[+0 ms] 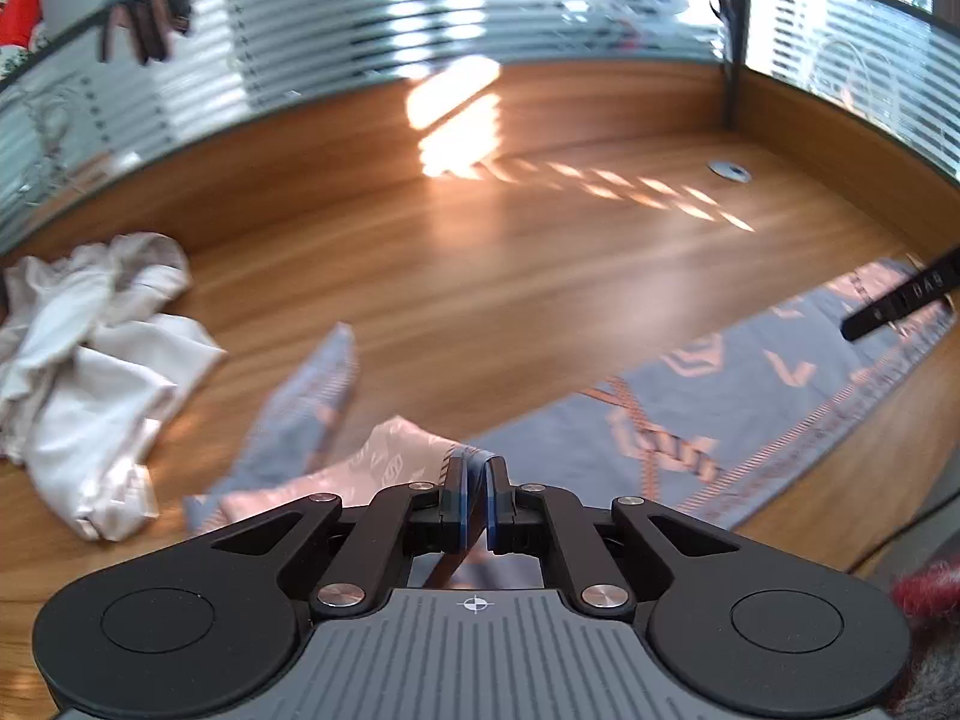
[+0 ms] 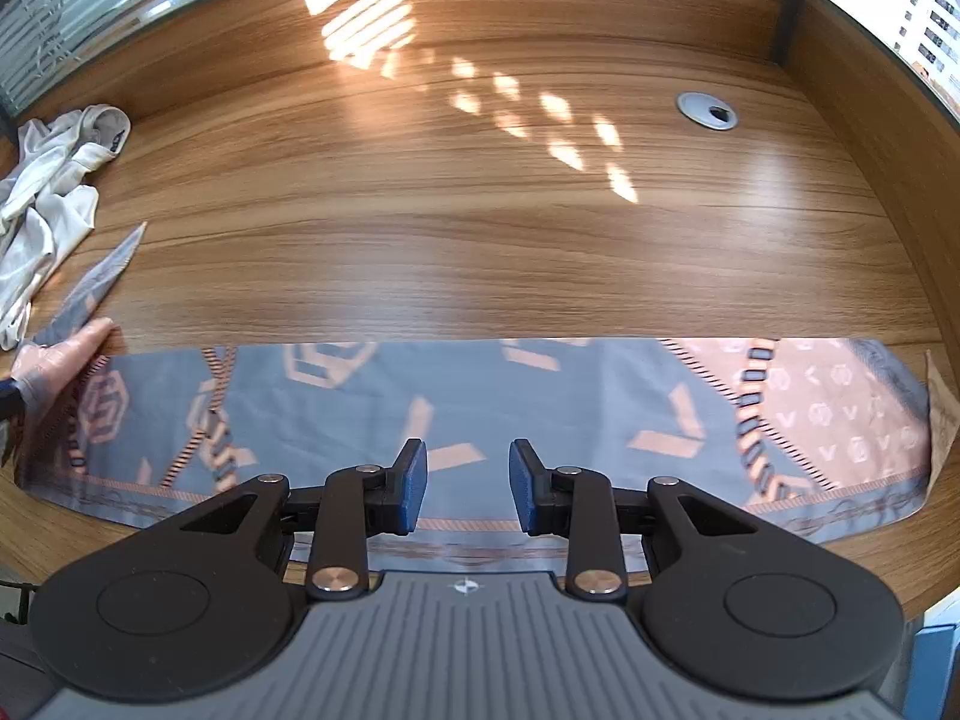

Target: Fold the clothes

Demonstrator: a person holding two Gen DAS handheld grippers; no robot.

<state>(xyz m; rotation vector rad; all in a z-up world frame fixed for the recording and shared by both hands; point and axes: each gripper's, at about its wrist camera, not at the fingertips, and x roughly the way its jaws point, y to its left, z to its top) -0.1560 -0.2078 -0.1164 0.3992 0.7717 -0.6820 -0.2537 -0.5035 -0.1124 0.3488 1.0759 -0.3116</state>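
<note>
The left gripper [image 1: 477, 480] is clenched on a bunched fold of the grey-blue scarf printed with peach chains and chevrons [image 2: 372, 414], its blue pads pinching the cloth between them. The right gripper [image 2: 468, 477] hangs above the same scarf with its blue-padded jaws released and nothing between them. The scarf lies as a long band along the near edge of the glossy wood-grain desk [image 2: 480, 228], flat across the middle and right, lifted and crumpled at its left end, where one pointed corner sticks up. Beyond the band the desk surface lies bare as far as a round metal cable grommet [image 2: 707, 111] and the wooden back wall with its frosted, striped glass screen [image 1: 360, 18]. A crumpled white garment [image 1: 90, 360] sits at the far left, just beside the raised scarf end. The left view is smeared with blur, so the scarf's print there is hard to read. Only a black tip of the right gripper shows at that view's right edge. Both grippers tilt downward toward the desk.
</note>
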